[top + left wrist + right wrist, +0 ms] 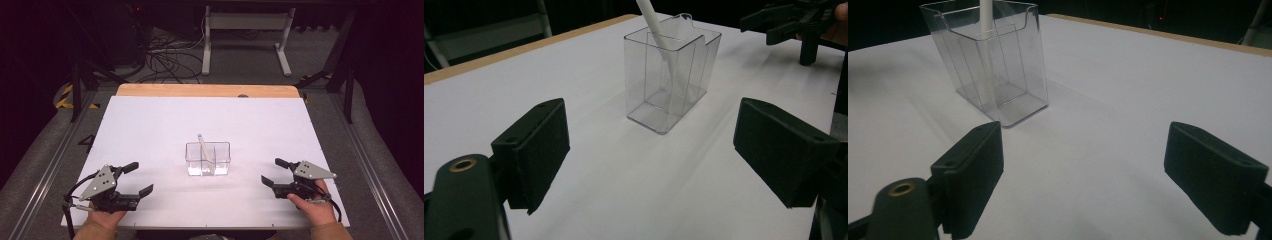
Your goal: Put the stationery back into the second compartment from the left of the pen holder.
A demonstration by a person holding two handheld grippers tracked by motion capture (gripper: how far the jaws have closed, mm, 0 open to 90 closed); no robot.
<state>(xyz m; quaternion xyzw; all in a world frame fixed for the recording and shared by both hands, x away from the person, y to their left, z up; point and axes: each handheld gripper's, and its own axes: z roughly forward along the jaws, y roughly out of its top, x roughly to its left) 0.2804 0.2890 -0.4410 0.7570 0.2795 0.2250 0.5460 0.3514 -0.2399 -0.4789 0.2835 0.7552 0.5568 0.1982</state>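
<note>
A white pen (204, 151) leans inside the clear divided holder (208, 158) mid-table. The left gripper (138, 178) and right gripper (270, 172) rest either side, jaws wide apart, empty.

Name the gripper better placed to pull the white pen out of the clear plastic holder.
Roughly even: both grippers rest open, apart from the clear plastic holder. Slight edge to the right gripper; the white pen stands nearer the left gripper.

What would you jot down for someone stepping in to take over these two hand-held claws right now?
Left gripper: open, holding nothing, resting at the near left of the white table.
Right gripper: open, holding nothing, at the near right.
Clear plastic holder: upright mid-table between them, untouched.
White pen: leaning inside the holder, its top sticking out.
Done: nothing gripped yet.
Left: probably reach in and take the pen or holder.
</note>
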